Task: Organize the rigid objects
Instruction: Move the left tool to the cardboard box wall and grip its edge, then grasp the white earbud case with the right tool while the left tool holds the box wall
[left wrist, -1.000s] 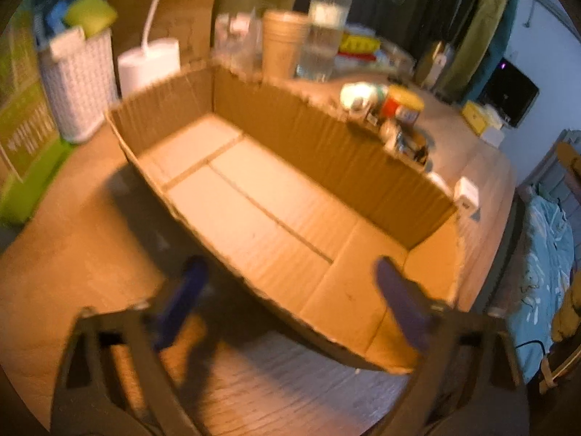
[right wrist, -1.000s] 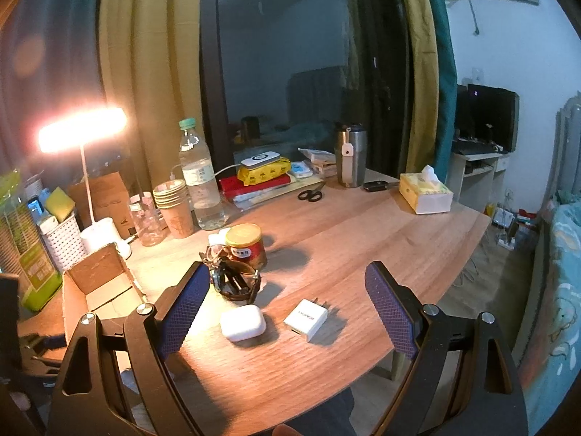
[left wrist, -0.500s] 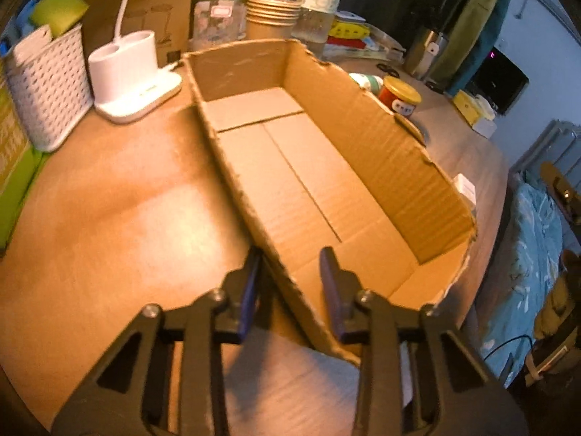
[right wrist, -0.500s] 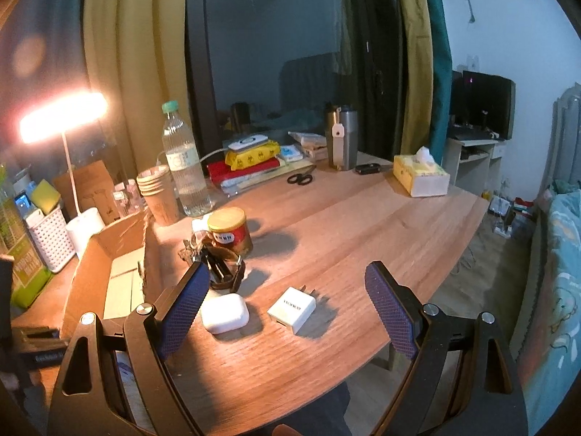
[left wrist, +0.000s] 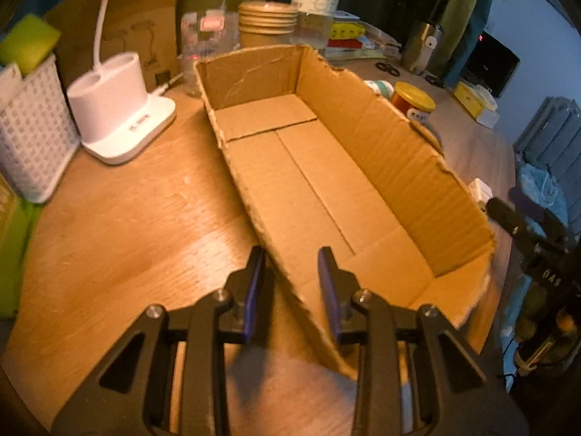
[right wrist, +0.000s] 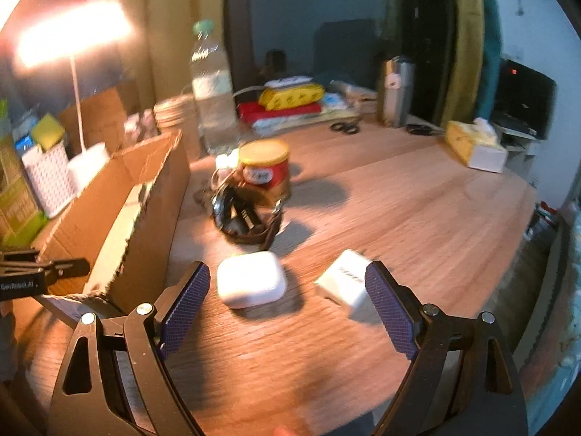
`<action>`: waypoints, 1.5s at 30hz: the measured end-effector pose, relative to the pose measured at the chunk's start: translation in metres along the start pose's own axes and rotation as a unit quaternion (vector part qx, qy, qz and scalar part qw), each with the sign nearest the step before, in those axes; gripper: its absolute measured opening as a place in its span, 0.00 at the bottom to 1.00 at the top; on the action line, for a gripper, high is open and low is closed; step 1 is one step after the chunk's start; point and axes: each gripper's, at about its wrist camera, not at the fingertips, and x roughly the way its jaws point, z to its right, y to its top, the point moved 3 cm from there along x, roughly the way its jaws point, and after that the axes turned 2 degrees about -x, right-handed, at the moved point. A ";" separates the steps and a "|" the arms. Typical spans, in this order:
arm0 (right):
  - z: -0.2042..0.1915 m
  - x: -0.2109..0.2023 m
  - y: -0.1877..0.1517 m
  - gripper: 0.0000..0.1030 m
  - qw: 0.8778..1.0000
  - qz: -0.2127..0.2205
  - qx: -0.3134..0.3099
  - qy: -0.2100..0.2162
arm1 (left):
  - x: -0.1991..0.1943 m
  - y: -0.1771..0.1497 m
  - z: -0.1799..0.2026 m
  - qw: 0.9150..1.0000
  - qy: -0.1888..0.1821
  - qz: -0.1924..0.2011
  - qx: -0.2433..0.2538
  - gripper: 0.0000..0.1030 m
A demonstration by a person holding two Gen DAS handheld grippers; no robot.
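Left claw (left wrist: pixel 292 272) straddling the near wall of the empty cardboard box (left wrist: pixel 363 167), seemingly clamped on it. Right claw (right wrist: pixel 287 309) spread wide, empty, nearer the white earbud case (right wrist: pixel 250 283) lying just ahead, right of box, long axis crosswise.

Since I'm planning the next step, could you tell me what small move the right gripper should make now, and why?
Probably ease the open right gripper down around the white earbud case, then close. The case lies nearest, just ahead between its pads, and the cardboard box is empty, its wall between the left gripper's narrowed fingers.
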 end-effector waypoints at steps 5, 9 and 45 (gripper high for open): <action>-0.004 0.022 -0.002 0.87 1.000 -0.023 -0.010 0.001 | -0.002 -0.001 -0.004 1.000 -0.009 0.011 0.005 0.29; -0.014 0.031 -0.003 0.87 0.999 -0.030 -0.029 -0.002 | -0.002 -0.002 -0.006 1.000 -0.017 0.012 -0.009 0.24; -0.031 0.042 -0.010 0.55 0.995 -0.040 -0.086 0.027 | -0.010 -0.020 -0.024 0.996 0.024 0.059 -0.065 0.11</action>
